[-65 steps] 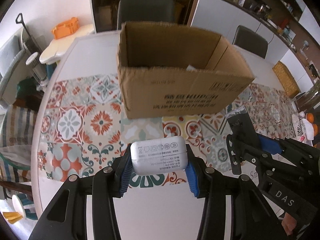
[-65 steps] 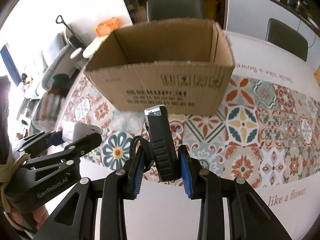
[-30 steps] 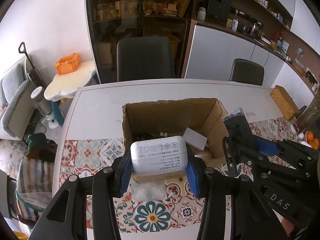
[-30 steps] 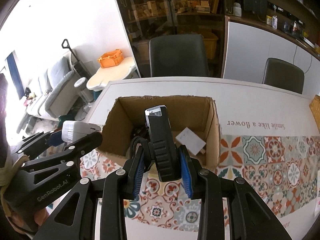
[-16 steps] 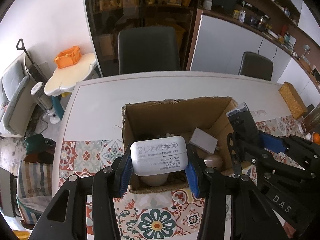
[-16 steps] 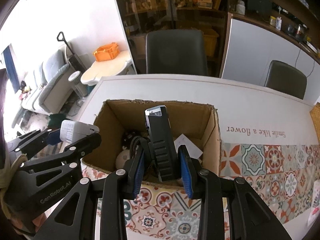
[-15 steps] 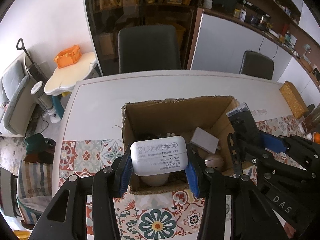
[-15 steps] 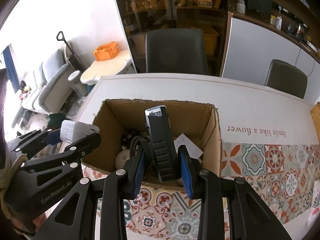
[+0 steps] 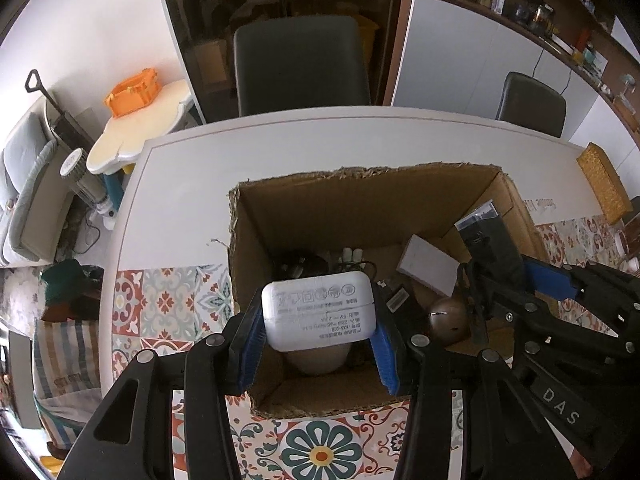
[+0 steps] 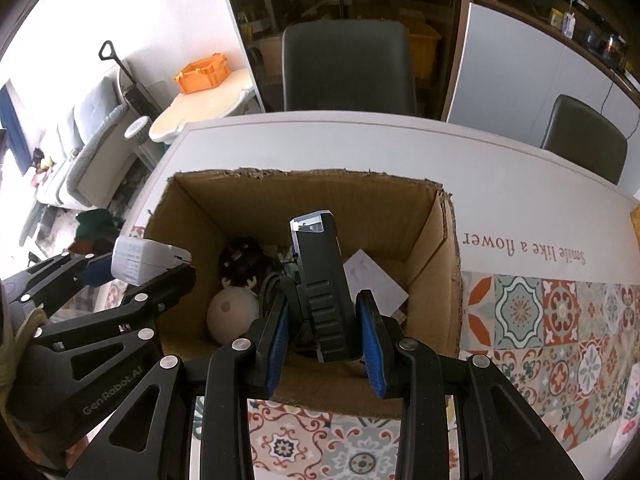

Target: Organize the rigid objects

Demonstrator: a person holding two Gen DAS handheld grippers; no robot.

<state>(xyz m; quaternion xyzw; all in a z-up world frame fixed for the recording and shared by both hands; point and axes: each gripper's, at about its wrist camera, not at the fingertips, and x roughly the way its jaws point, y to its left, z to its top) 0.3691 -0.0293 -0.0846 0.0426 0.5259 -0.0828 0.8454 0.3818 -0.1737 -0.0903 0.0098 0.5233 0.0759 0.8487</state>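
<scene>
Left gripper clamped on white power adapter; right gripper pinched tight on black device. Both hang over the open cardboard box, above its clutter. Advice: lower each inside the box's walls, release over bare floor, clear of the round beige object.

Cardboard box open-topped, floor crowded – round beige ornament, white card

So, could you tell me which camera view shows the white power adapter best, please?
The left wrist view: the white power adapter faces the camera, label visible, clamped in the left gripper. The right wrist view catches only its end at the left edge.
</scene>
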